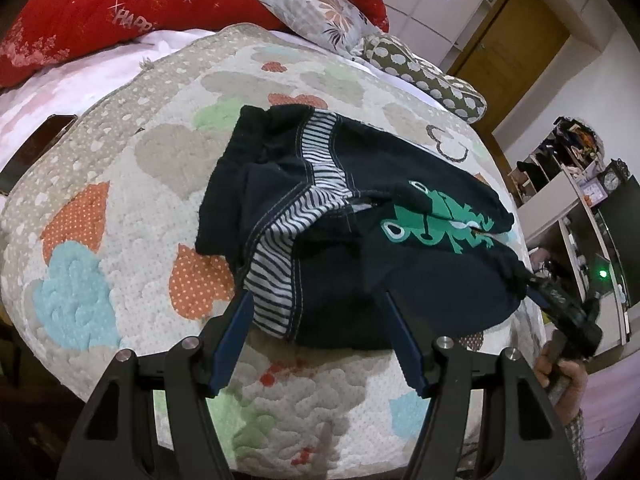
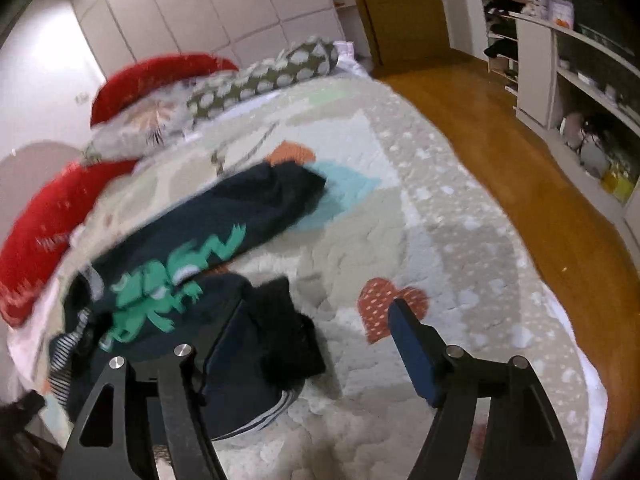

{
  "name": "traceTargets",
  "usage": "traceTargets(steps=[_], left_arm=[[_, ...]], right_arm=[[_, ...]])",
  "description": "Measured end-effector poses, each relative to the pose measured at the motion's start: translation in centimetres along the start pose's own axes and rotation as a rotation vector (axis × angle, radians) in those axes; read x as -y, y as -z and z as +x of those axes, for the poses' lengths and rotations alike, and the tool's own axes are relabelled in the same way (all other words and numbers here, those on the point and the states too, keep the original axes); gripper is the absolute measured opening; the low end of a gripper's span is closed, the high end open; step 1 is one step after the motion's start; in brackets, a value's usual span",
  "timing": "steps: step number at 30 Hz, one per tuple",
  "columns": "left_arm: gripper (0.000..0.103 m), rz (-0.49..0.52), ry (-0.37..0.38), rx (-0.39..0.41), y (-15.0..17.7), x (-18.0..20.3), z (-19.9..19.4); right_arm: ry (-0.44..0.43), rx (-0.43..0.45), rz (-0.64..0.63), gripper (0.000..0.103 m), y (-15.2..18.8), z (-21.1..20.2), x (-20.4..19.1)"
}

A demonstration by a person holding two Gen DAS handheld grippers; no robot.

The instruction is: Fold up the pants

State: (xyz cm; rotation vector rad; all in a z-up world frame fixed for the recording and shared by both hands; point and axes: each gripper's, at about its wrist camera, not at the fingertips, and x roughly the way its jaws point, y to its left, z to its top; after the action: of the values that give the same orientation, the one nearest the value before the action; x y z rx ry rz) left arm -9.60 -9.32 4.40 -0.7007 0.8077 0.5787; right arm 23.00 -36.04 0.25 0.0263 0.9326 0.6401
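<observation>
Left wrist view: pants (image 1: 340, 216) lie crumpled on the quilt (image 1: 132, 184), dark navy, striped inner waistband turned out, green frog print on the far-right side.
Left gripper (image 1: 316, 300): fingers spread wide; near hem of the pants sits between and over the tips, left tip under the striped band. Whether either pad presses cloth, cannot tell.
Right gripper in left view (image 1: 532, 280): tip touches the right edge of the pants, where the cloth bunches; a hand (image 1: 560, 368) holds its handle.
Right wrist view: blurred. Right gripper (image 2: 316, 316) fingers wide apart, nothing clamped; left finger lies against dark fabric, right finger over bare quilt by a red heart patch.
Pants in right view (image 2: 224, 216): one leg runs up and away across the quilt; the rest is heaped at lower left.
Edges: quilt border drops off to the right onto wood floor (image 2: 520, 168).
Open room: bare quilt right of and beyond the pants; bare quilt left of them in the left view.
Far end: red pillows (image 1: 100, 12) and patterned pillow (image 1: 312, 8) at the head of the bed, well apart from the pants.
Right wall: shelves (image 2: 580, 92) across the floor.
</observation>
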Motion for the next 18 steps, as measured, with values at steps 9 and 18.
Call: traceTargets(steps=[9, 18], left_arm=[[0.065, -0.036, -0.016, 0.028, -1.5, -1.2, -0.3], [0.066, 0.012, -0.052, 0.018, -4.9, 0.0, 3.7]], right_arm=[[-0.065, -0.079, 0.066, 0.007, 0.4, 1.6, 1.0], [0.085, -0.023, 0.057, 0.041, 0.1, -0.3, 0.6]])
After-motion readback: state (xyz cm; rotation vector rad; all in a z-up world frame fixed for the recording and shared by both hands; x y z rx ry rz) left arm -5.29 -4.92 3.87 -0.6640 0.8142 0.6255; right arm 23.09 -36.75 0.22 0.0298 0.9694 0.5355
